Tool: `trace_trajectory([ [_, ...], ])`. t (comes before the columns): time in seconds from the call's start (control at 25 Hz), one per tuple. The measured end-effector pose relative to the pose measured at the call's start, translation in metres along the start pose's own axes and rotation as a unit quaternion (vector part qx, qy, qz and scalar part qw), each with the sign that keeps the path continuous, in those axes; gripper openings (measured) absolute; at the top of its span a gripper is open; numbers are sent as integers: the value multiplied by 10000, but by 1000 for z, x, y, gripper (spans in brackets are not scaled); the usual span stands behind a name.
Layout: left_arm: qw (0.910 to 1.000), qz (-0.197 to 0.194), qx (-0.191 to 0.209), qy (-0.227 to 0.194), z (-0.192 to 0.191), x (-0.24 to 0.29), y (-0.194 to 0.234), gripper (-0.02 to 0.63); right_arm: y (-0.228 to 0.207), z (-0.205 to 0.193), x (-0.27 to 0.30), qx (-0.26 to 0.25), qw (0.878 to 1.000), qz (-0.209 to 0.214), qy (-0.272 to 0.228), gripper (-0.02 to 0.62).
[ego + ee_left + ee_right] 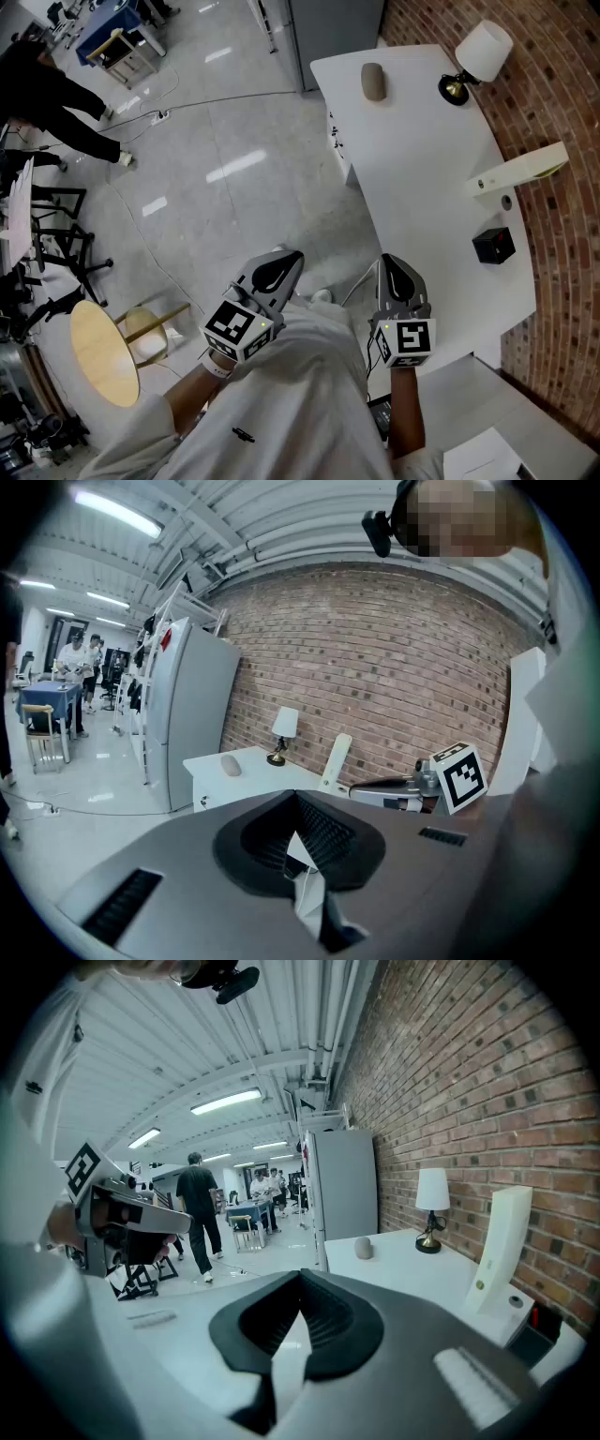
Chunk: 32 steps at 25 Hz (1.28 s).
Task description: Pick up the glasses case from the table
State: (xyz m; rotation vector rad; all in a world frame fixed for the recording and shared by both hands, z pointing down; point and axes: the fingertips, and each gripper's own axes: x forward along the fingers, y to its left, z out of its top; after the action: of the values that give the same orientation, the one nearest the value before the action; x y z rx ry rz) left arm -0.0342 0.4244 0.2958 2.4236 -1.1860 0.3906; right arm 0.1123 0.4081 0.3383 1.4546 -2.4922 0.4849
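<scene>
right now the glasses case is lying far up the table at 12 o'clock, its long axis running 12-to-6, slightly nearer the right gripper than the left gripper, and both are sitting with jaws closed on nothing.

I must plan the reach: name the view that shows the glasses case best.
The head view: the glasses case lies whole, from above, at the table's far end. In the left gripper view the case is small and distant; likewise in the right.
</scene>
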Motion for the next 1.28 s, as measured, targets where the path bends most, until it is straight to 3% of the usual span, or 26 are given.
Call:
trace_trajectory([
  [0.16, 9998, -164, 76, -35, -4, -2, -17, 2, 5, -6, -17, 20, 9999, -125, -75, 11],
  [0.4, 9996, -266, 54, -111, -4, -27, -11, 2, 29, -5, -32, 436, 9978, -412, -267, 11],
  [0.52, 9995, -289, 53, -147, -6, -41, 3, 2, 49, 0, -29, 195, 9977, -596, -246, 11],
  [1.28, 9966, -591, 102, -567, 20, -113, 114, 2, 169, 54, 30, 51, 9935, -916, -667, 11],
])
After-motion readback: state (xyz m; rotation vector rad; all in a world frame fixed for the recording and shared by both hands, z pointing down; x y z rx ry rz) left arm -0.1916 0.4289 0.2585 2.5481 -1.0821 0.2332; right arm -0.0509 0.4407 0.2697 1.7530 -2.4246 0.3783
